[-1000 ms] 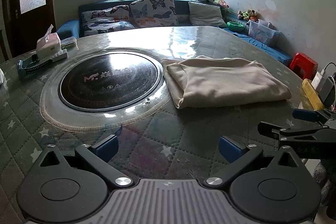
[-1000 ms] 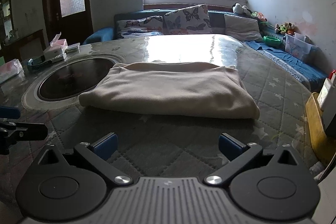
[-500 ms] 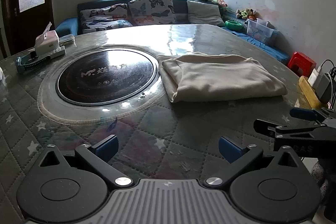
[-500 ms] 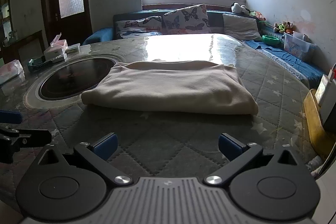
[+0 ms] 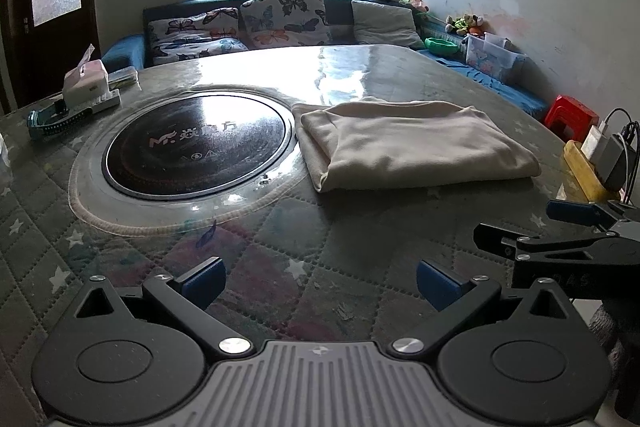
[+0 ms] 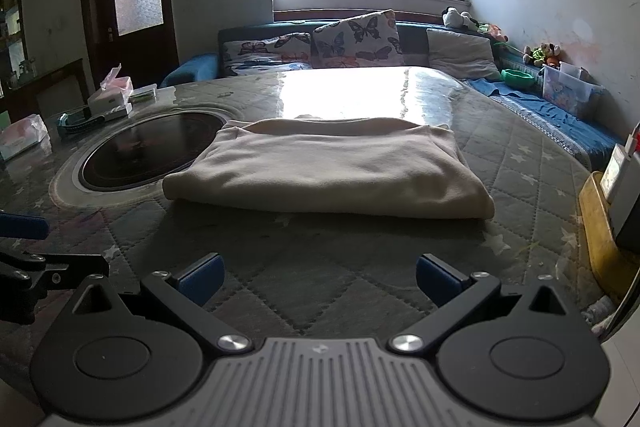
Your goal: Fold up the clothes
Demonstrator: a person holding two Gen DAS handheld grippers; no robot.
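A large round table [image 5: 360, 75] with a quilted, star-patterned cover under clear sheeting fills my view, a sofa [image 6: 280, 39] and window behind it. A cream garment [image 6: 328, 171], folded into a flat rectangle, lies ahead of my right gripper [image 6: 318, 277] and ahead-right of my left gripper [image 5: 320, 283]. Its left edge overlaps the rim around a dark round hob [image 5: 196, 143]. Both grippers hover apart-fingered, holding nothing, with bare cover between them and the garment.
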